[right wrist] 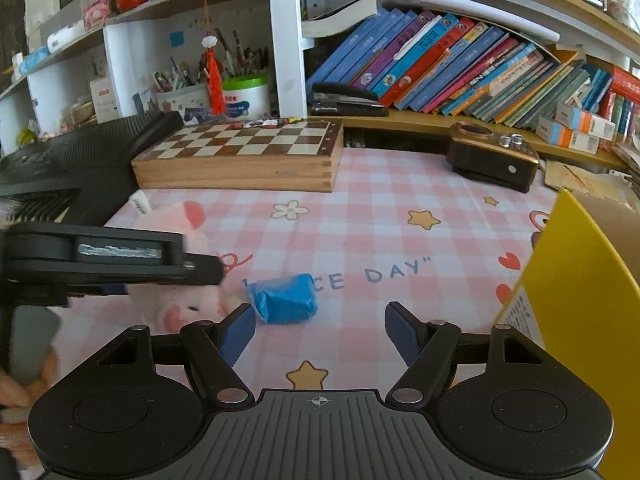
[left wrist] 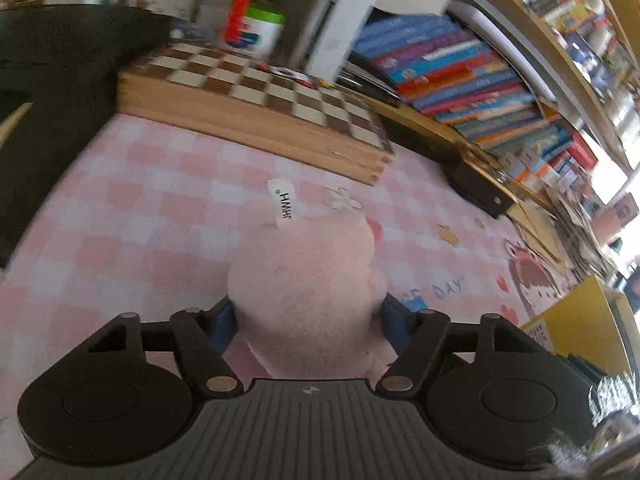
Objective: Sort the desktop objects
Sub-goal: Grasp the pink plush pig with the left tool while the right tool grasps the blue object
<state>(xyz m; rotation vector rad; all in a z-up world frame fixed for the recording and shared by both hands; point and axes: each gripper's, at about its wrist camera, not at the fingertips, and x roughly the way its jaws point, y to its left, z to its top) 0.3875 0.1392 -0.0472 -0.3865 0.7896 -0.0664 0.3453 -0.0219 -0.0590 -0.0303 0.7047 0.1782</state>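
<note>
The left gripper [left wrist: 308, 320] is closed on the pink plush toy [left wrist: 308, 280], its blue pads pressing both sides of the soft body, and the toy seems lifted a little above the pink checked tablecloth [left wrist: 140, 208] — so the step in hand is, I judge, carrying the toy to its place. The right gripper [right wrist: 320, 332] is wide open and holds nothing; the blue wrapped packet [right wrist: 286, 298] lies at its 11 o'clock, just beyond the fingertips. The next move likely calls for bringing the toy toward the yellow box [right wrist: 576, 304] at 3 o'clock. The inside of the box is cut off, and the toy's face is mostly hidden.
</note>
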